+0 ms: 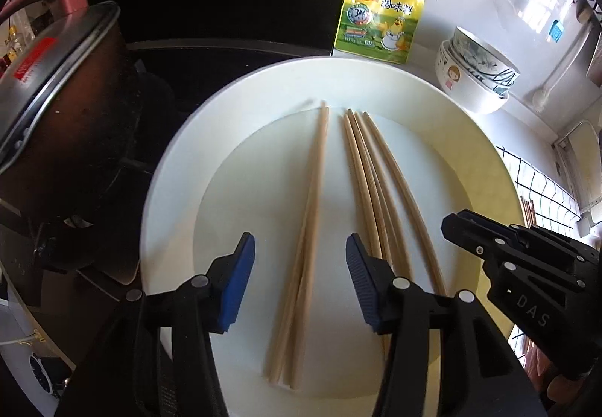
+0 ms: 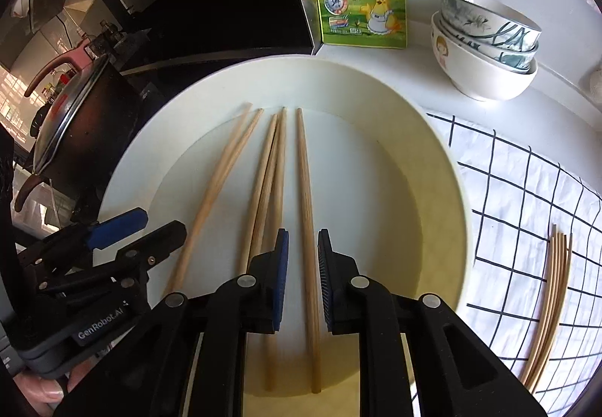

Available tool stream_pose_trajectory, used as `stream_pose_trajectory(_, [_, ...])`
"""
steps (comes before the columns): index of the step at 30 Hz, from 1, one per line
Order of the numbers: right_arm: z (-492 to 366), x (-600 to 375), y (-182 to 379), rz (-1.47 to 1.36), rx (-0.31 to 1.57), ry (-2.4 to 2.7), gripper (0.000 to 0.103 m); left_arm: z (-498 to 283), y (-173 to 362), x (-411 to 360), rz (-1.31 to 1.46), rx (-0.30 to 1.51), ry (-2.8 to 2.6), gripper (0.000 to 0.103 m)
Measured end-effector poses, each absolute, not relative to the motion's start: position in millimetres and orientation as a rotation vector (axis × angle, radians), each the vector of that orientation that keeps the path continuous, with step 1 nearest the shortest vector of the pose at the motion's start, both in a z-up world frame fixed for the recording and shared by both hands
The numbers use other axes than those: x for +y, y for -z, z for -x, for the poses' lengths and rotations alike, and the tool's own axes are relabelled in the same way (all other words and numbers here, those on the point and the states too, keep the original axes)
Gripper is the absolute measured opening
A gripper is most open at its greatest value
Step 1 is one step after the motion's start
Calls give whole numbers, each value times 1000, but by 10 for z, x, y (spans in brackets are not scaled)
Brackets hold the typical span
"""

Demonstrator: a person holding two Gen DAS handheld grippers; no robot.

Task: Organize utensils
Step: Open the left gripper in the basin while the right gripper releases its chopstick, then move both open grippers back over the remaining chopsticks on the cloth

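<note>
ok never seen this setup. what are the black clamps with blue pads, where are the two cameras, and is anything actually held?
There is no robot arm here. A person holds a two-finger gripper in each hand, and each gripper carries a fisheye camera that looks forward along its own fingers.

In the left wrist view the left gripper fills the bottom, and the right one shows at its right edge. The right wrist view is the mirror case: the right gripper below, the left one at the left.

Both point down at a big white plate with loose wooden chopsticks lying in it. Behind it are a yellow seasoning pouch and stacked bowls. A dark pot with a lid stands on the left, and more chopsticks lie on a checked cloth on the right.

Nothing is held. The left gripper's jaws stand wide around two chopsticks. The right gripper's jaws are narrowly open around one chopstick, with a gap on each side.
</note>
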State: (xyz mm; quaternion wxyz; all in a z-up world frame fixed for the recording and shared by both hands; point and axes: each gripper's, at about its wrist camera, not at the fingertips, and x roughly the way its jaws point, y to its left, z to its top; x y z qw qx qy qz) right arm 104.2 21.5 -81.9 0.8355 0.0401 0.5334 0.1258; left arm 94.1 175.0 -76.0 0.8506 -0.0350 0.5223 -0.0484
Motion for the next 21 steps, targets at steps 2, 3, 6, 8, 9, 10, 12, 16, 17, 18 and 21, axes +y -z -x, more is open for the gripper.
stream_pose_trajectory(2, [-1000, 185, 779, -88, 1126, -266, 16, -904, 712, 1776, 78, 1092, 98, 50])
stream_pose_trajectory(3, [-975, 170, 766, -89, 1124, -267, 16, -885, 689, 1782, 80, 1089, 97, 50])
stream_pose_trajectory(6, [-876, 107, 709, -93, 1117, -267, 16, -832, 620, 1781, 81, 1081, 96, 50])
stream_pose_trajectory(8, [-827, 79, 671, -96, 1110, -267, 16, -801, 585, 1781, 82, 1074, 97, 50])
stream_pose_trajectory(9, [-802, 60, 647, -97, 1105, -266, 16, -781, 565, 1775, 80, 1070, 97, 50])
stream_pose_trajectory(10, [-778, 43, 625, -98, 1100, -265, 16, -756, 541, 1763, 79, 1067, 97, 50])
stream_pose_trajectory(12, [-737, 13, 584, -99, 1093, -264, 17, -727, 517, 1737, 78, 1065, 100, 50])
stream_pose_trajectory(16, [-645, -63, 498, -99, 1073, -261, 18, -653, 462, 1650, 73, 1059, 108, 50])
stream_pose_trajectory(17, [-621, -88, 478, -101, 1068, -260, 18, -630, 450, 1632, 73, 1056, 110, 50])
stream_pose_trajectory(18, [-594, -116, 458, -102, 1064, -260, 18, -609, 428, 1599, 71, 1052, 112, 50])
stream_pose_trajectory(21, [-517, -203, 400, -102, 1051, -256, 18, -543, 371, 1523, 67, 1039, 113, 51])
